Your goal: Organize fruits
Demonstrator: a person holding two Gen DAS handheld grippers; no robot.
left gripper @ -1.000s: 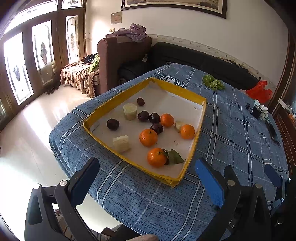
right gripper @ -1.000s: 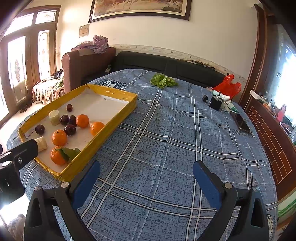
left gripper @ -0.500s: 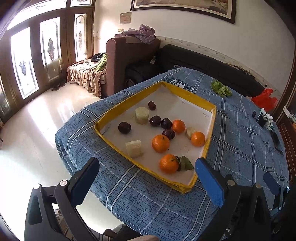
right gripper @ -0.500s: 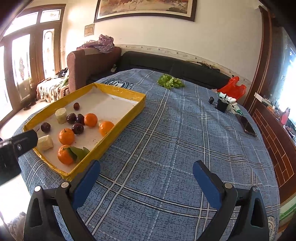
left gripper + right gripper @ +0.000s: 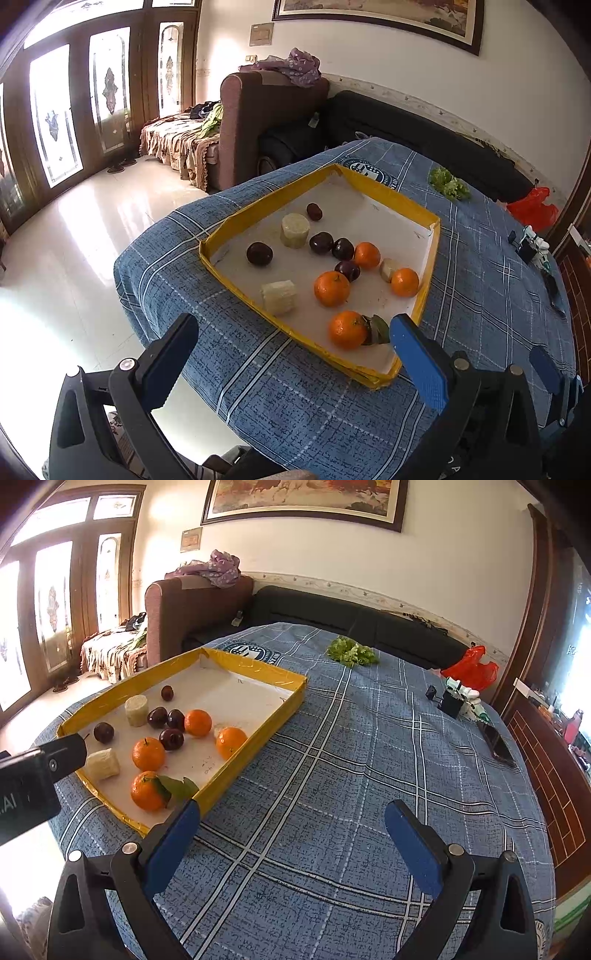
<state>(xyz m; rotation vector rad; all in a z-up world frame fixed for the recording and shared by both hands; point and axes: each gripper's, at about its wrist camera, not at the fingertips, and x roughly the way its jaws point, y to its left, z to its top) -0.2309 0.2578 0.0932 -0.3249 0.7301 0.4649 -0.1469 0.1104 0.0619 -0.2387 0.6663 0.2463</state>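
Observation:
A shallow yellow-rimmed tray (image 5: 236, 225) (image 5: 258, 670) lies on the blue plaid tablecloth. In it are several oranges, the nearest one (image 5: 347, 329) (image 5: 147, 791) with green leaves, several dark plums (image 5: 259, 253) (image 5: 103, 732) and pale cut pieces (image 5: 279, 297) (image 5: 102, 764). My left gripper (image 5: 291, 343) is open, held above the near table edge just short of the tray. Open too, my right gripper (image 5: 291, 829) hovers over bare cloth to the right of the tray. Neither holds anything.
A bunch of green lettuce (image 5: 352, 652) lies at the far side of the table. A red bag (image 5: 471, 668), small bottles and a dark clip (image 5: 448, 699) sit at the far right, with a phone (image 5: 498, 744) nearby. Sofas stand behind; the floor drops off at left.
Both views have drifted slightly, with the tray shifting rightward in each frame. Both grippers stay open, and the fruits have not moved in the tray.

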